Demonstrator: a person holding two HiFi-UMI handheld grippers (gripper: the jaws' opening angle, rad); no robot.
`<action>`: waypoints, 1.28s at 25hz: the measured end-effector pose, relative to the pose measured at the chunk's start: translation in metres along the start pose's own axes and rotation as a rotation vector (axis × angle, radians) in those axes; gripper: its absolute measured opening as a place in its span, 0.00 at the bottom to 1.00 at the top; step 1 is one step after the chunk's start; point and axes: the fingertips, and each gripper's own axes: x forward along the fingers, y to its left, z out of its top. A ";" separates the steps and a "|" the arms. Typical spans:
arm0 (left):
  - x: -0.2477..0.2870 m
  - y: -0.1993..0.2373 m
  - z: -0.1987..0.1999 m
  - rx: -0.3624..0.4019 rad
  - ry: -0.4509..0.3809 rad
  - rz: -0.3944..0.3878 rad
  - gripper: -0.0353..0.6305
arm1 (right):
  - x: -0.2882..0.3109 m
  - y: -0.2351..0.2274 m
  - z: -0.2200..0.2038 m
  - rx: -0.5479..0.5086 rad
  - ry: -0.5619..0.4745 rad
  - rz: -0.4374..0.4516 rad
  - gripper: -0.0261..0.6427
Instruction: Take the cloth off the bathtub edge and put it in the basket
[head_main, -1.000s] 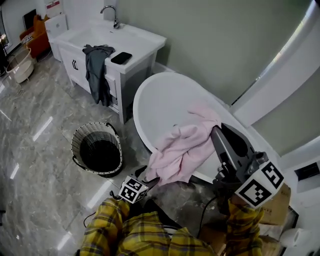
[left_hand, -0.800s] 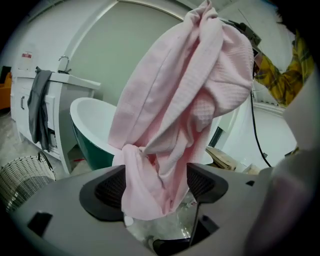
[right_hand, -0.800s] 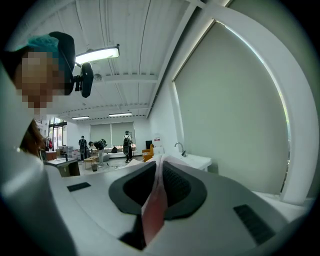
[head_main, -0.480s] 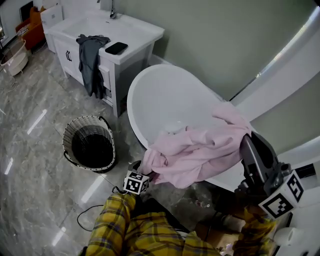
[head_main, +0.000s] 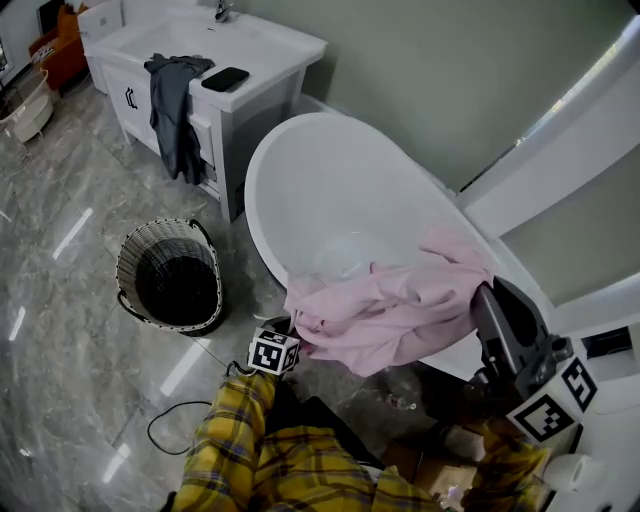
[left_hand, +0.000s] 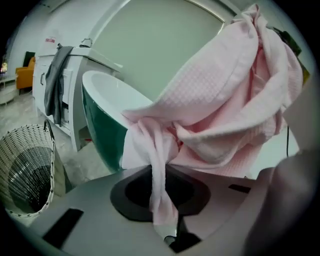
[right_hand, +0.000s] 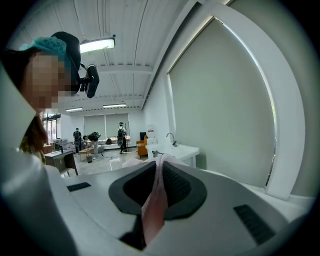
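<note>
Left tongs (left_hand: 159, 172) closing on pink cloth (head_main: 400, 305); right tongs (right_hand: 159, 165) pinch it too.

Your cloth (head_main: 390, 310) is matt, waffle-textured fabric; the bathtub (head_main: 330, 190) smooth and glossy; the basket (head_main: 133, 256) woven; the floor (head_main: 60, 330) polished marble.

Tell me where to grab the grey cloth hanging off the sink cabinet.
Pinch the grey cloth at the bunched fold on top of the sink cabinet, coming down from above. That is probably best: the fold is heaped on the counter, while the rest hangs flat down the front. Keep clear of the phone beside it.
</note>
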 end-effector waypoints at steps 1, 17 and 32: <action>-0.001 -0.002 0.003 0.009 -0.004 -0.006 0.15 | 0.001 -0.001 -0.003 0.000 0.004 0.005 0.12; -0.150 -0.035 0.188 0.008 -0.536 -0.047 0.12 | 0.044 0.029 0.004 -0.007 -0.061 0.219 0.12; -0.377 0.031 0.268 0.070 -0.897 0.174 0.12 | 0.155 0.149 0.039 -0.029 -0.135 0.541 0.12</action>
